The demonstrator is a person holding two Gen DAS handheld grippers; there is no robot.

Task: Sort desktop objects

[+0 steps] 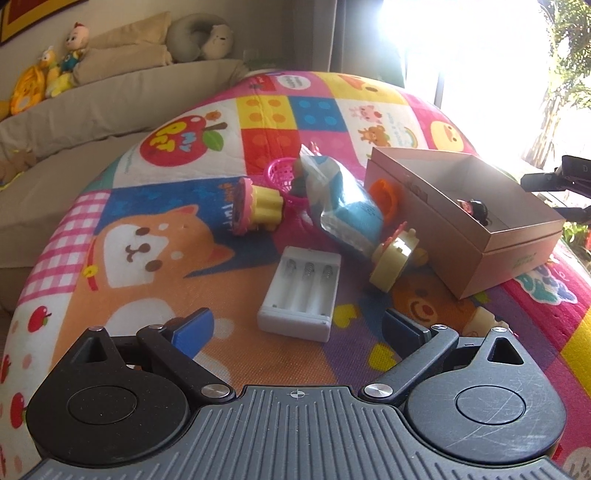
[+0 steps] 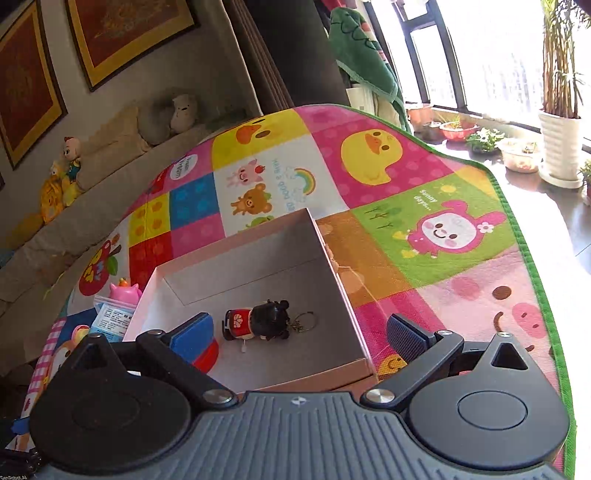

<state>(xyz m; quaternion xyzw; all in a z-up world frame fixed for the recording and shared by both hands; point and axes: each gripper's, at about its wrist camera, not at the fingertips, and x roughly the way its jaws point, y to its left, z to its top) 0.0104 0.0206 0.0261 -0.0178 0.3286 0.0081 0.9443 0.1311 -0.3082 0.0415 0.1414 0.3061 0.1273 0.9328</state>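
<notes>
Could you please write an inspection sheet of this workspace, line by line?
Surface: colourful cartoon play mat.
Job's things: cardboard box holding a keychain figure; white battery holder, clear packet, yellow toy, pink basket and round beige toy lie on the mat.
Clutter: nothing seen.
Grippers: left gripper open, empty, above the mat; right gripper open, empty, over the box.
Cables: nothing seen.
Surroundings: sofa with plush toys, framed pictures, potted plants by a bright window.
</notes>
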